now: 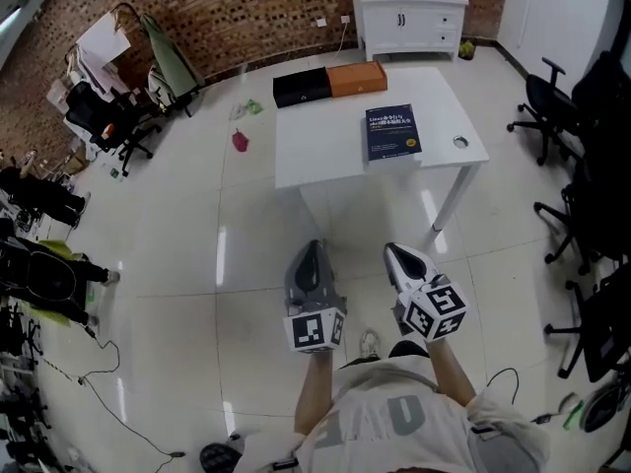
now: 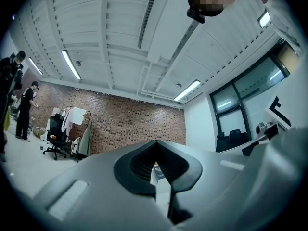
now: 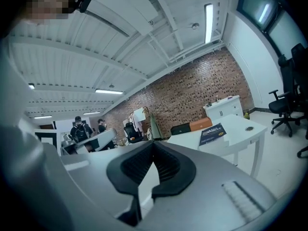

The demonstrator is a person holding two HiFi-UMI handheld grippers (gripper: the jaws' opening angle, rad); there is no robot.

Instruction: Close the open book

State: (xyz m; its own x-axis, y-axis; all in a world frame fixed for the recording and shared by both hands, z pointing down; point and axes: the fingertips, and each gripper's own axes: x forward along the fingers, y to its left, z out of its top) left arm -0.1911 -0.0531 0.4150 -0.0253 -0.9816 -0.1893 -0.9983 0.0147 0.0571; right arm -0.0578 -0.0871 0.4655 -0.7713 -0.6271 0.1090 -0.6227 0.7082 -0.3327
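In the head view, both grippers are in the lower middle of the frame, above the pale tiled floor point(image 1: 197, 294) and well short of the table. The left gripper point(image 1: 314, 247) and the right gripper point(image 1: 392, 250) point towards the top of the frame, side by side, and neither touches anything. The book point(image 1: 393, 132) lies above them in the upper middle, on the white table point(image 1: 315, 146), with its dark blue cover up and shut. At the table's far edge sit a black box point(image 1: 301, 87) and an orange box point(image 1: 357, 77), end to end. A white cabinet point(image 1: 407, 16) stands against the brick wall at the top, office chairs point(image 1: 552, 106) line the right edge, and bare floor lies between the grippers and the table.

In the left gripper view, the jaws are closed tip to tip with nothing between the pads. A brick wall point(image 2: 134, 124) fills the middle, and a chair draped with clothes point(image 2: 57, 134) stands at the left.

In the right gripper view, the jaws also meet at the tips and hold nothing. The book sits at centre right on the table, well apart from the gripper, with the boxes and cabinet behind it
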